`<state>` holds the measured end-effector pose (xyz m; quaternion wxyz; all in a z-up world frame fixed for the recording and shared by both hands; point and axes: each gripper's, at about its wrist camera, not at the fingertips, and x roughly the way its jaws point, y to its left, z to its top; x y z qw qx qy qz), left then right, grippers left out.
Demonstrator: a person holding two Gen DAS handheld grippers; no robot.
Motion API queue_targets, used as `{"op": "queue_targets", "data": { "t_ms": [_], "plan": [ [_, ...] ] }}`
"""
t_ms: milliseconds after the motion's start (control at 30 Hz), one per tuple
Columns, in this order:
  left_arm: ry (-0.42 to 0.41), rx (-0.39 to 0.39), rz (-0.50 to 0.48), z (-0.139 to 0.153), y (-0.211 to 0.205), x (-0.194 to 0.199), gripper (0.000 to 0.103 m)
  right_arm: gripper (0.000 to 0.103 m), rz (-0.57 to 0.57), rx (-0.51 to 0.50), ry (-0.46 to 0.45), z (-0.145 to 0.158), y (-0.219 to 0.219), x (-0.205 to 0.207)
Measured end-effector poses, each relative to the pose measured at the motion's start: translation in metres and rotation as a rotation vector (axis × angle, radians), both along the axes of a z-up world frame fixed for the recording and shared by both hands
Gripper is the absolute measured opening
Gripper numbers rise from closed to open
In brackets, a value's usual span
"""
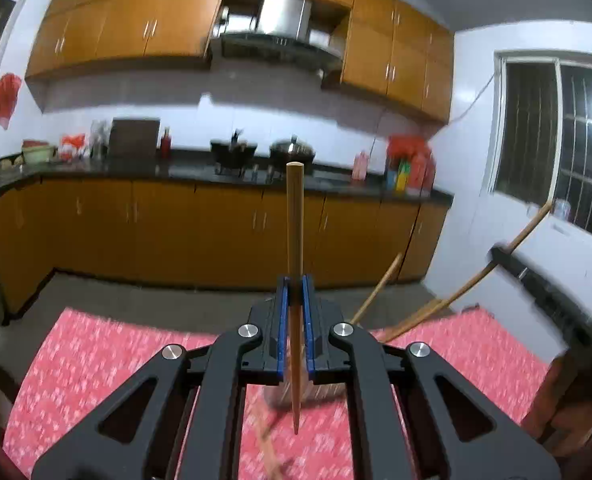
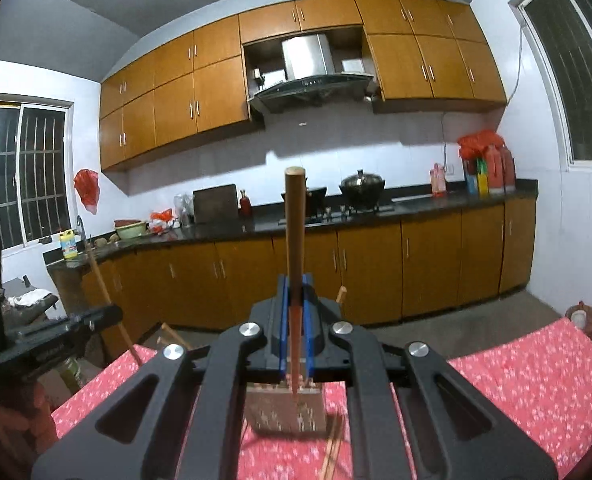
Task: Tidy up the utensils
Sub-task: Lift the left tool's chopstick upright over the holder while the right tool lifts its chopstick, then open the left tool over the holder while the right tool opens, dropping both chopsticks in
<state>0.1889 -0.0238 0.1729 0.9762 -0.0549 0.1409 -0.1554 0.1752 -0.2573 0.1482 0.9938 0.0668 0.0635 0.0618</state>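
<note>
both sets of fingers pinch a chopstick, left gripper (image 1: 295, 292) on one chopstick (image 1: 295, 216), right gripper (image 2: 295, 292) on another chopstick (image 2: 295, 224). each thin stick could slip or tip and miss the holder (image 2: 286, 408) on the red surface (image 2: 536, 380)

Both matt black plastic grippers, left (image 1: 295, 292) and right (image 2: 295, 292), are showing smooth blue jaws and shiny metal pivots. Each is gripping a smooth tan wooden chopstick (image 1: 295, 216) (image 2: 295, 224). Red flowery cloth (image 1: 96, 360) is covering the bench.

A home kitchen: wooden cabinets (image 2: 424, 60), range hood (image 2: 312, 84), pots on the stove (image 2: 362, 188).
</note>
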Motion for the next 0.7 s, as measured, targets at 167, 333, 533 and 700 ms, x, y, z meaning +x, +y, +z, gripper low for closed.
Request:
{"op": "queue_targets", "data": {
  "t_ms": [167, 333, 533, 700],
  "plan": [
    [-0.099, -0.04, 0.065, 0.018, -0.013, 0.019, 0.007, 0.008, -0.003, 0.009, 0.012, -0.004, 0.002, 0.027],
    [-0.119, -0.059, 0.116, 0.008, -0.019, 0.04, 0.007, 0.008, 0.0, 0.038, 0.067, -0.015, -0.004, 0.053],
    [-0.067, -0.063, 0.114, -0.02, -0.024, 0.059, 0.007, 0.008, 0.006, 0.034, 0.11, -0.025, 0.003, 0.066],
    [0.004, -0.034, 0.092, -0.038, -0.034, 0.069, 0.008, 0.01, 0.02, 0.035, 0.159, -0.037, 0.008, 0.071]
  ]
}}
